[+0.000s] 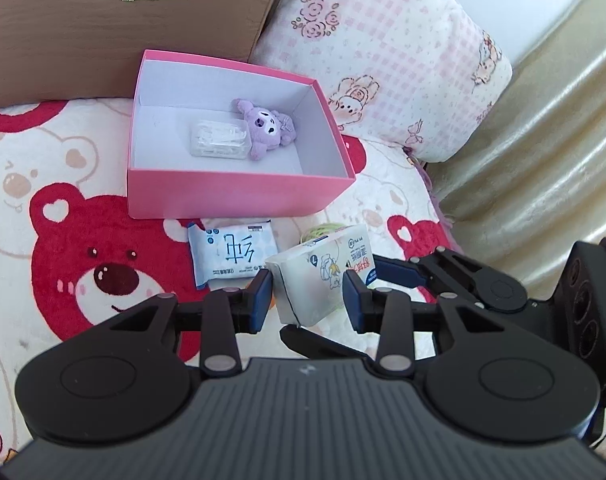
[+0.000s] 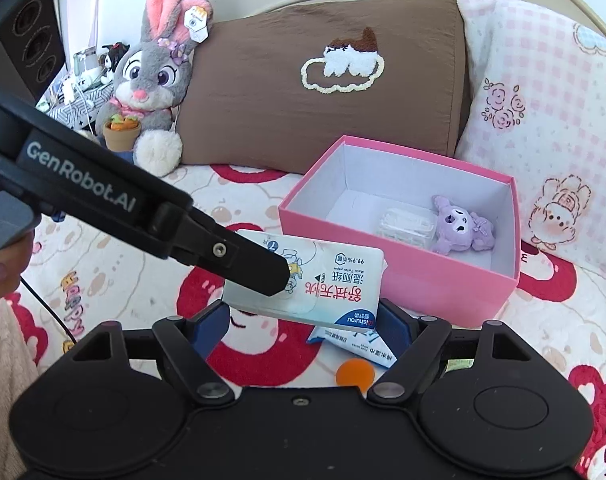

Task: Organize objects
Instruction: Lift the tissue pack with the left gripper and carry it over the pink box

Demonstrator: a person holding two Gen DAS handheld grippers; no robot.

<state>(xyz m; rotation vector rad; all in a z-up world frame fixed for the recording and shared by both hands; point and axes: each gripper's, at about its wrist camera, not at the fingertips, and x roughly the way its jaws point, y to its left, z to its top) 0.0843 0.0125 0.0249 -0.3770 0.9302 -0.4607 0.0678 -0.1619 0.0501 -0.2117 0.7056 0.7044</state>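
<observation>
Left wrist view showed the left hand-held gripper (image 1: 307, 294) with its pads on either side of the wet-wipe pack (image 1: 319, 280), lifted off the bed (image 1: 63, 200); whether they pressed it or just bracketed it I could not tell. The right hand-held gripper (image 1: 383, 276) reached in from the right, one finger on the pack's far side, and in its own view its pads sat spread beneath the pack (image 2: 307, 280).

By my reading the job was roughly half done: a plush (image 1: 265, 126) and a clear case (image 1: 219, 138) already lay in the pink box (image 1: 239, 196), touching each other. The held pack and a tissue pack (image 1: 231, 252) lying just before the box remained.

Something yellowish-green (image 1: 323, 232) behind the pack was mostly hidden. An orange disc (image 2: 355, 374) below the right hand-held gripper was unidentifiable.
</observation>
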